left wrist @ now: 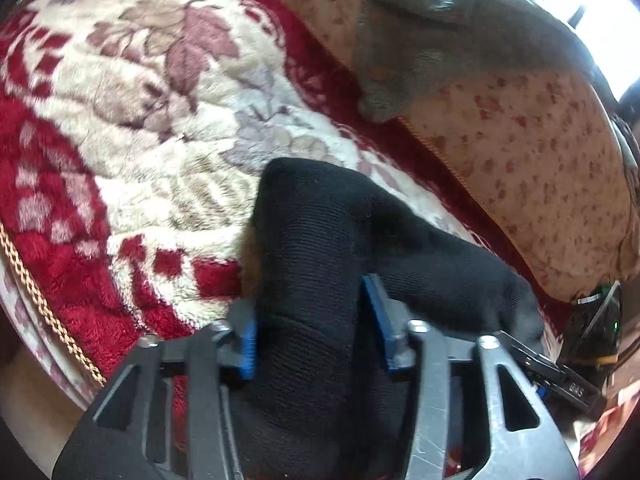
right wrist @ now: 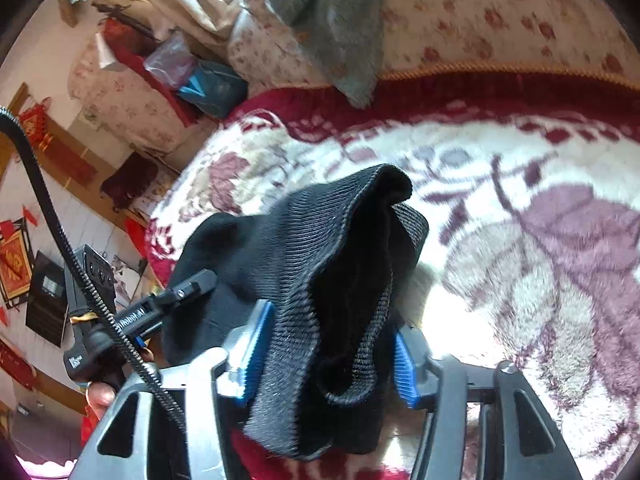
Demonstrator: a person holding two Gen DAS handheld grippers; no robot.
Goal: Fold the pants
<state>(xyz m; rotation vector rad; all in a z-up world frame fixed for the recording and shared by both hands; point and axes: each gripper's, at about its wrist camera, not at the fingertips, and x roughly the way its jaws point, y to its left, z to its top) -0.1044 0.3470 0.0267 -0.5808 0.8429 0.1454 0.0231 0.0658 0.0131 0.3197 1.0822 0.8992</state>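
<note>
Both grippers, left gripper (left wrist: 312, 332) and right gripper (right wrist: 328, 354), hold jaws spread around black pants (right wrist: 328, 264); lay fabric flat on blanket (left wrist: 132, 128), then withdraw cleanly.

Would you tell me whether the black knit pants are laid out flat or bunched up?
Bunched up: the black knit pants hang in thick folds above the red-and-cream floral blanket.

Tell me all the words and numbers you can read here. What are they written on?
"Robot.AI": white print on the side of the left gripper; the letters before it are hidden by a black cable.
Pale marks on the right gripper: too blurred to read.
Gold character on the red wall hanging: too blurred to read.
Black pants: no text.
</note>
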